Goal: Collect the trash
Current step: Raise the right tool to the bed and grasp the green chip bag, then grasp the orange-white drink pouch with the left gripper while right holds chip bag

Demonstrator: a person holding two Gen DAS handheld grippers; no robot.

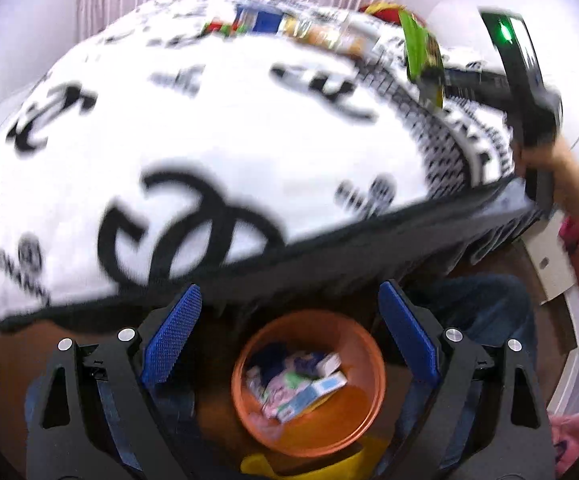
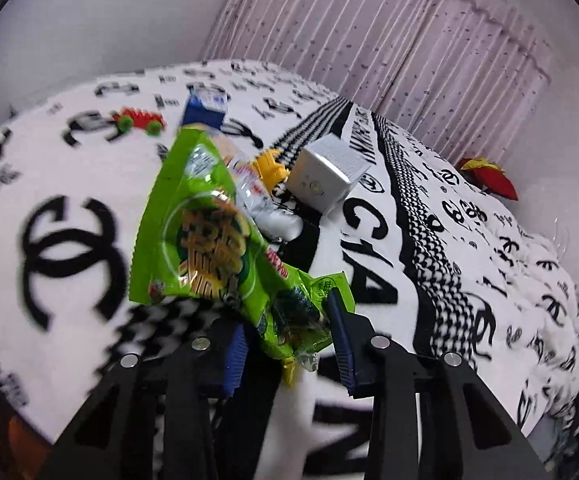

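Your left gripper [image 1: 289, 336] hangs with jaws wide apart over the orange bin [image 1: 309, 384] of wrappers. Your right gripper [image 2: 289, 340] pinches the green snack bag [image 2: 205, 236] above the blanket [image 2: 449, 240], 1 silver box [image 2: 329, 176] beyond.

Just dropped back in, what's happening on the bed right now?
A person is clearing trash off the patterned blanket. The right gripper is shut on a green snack wrapper, lifted clear of the bed. The left gripper is open and empty above the orange bin, which already holds small boxes. Toys and a silver box remain on the bed.
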